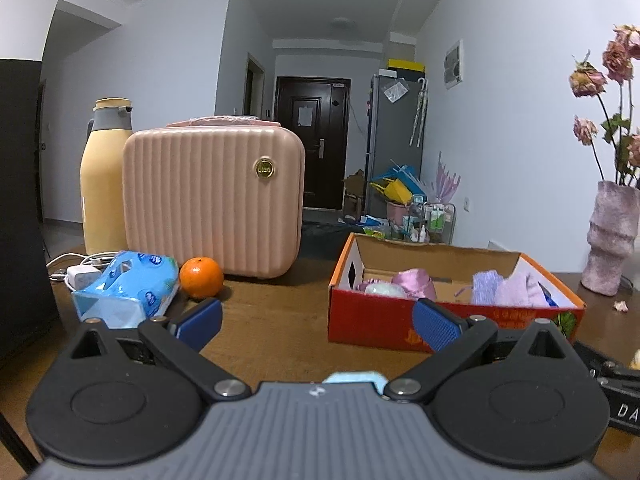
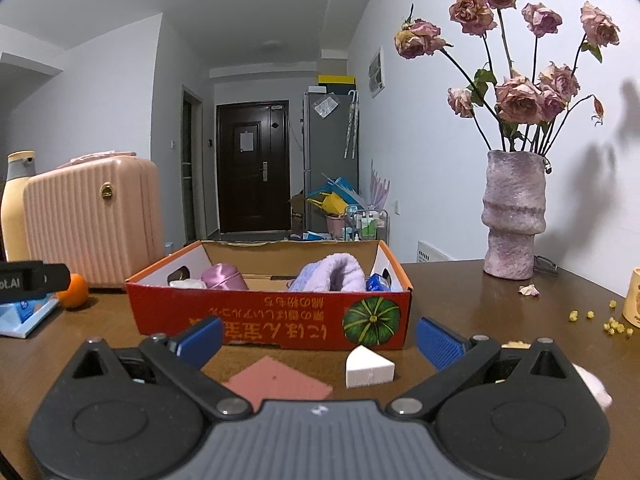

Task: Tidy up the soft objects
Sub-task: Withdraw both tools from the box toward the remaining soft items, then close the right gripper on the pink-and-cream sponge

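Right wrist view, brown wooden table [image 2: 460,300], red cardboard box [image 2: 272,312], white-walled hallway, both grippers' fingers [image 2: 438,342] released.

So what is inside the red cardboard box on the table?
Inside the red cardboard box lie a shiny pink satin pouch, a lilac fluffy towel, a white soft item and a blue packet. The front wall hides the box floor.

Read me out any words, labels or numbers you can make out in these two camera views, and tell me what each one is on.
"DA", cut off at the frame edge: black gripper body at lower right of the left wrist view.
"ol.AI", partly cut off: black gripper body at left of the right wrist view.
Yellow upside-down characters, not legible to me: red cardboard box.
Print too blurred: blue tissue pack.
Emblem too small: pink case.
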Demonstrator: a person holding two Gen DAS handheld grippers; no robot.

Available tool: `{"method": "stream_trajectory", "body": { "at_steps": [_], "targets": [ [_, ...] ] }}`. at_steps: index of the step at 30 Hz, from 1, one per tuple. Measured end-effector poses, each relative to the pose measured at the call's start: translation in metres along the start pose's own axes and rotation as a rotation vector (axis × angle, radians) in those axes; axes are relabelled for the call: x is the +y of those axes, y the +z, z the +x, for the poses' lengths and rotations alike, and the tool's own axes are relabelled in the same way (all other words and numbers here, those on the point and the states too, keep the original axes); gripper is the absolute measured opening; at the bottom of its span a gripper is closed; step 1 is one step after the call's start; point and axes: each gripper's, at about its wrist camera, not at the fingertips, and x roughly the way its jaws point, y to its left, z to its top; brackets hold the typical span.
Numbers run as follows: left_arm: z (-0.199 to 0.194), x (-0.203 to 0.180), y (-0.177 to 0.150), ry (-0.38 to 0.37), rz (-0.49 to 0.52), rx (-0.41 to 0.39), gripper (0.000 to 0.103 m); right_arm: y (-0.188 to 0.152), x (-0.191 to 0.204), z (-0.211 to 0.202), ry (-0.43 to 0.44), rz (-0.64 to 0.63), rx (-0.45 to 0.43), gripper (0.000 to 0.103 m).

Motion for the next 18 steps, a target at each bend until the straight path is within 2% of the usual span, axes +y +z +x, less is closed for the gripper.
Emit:
{"method": "stream_trajectory", "body": {
  "at_steps": [18],
  "targets": [
    [-0.059,0.023,-0.026,-0.049,0.027,0.037,0.103,-0.019,-0.003,-0.050,0.013,-0.002,0.023,0.103]
  ]
}}
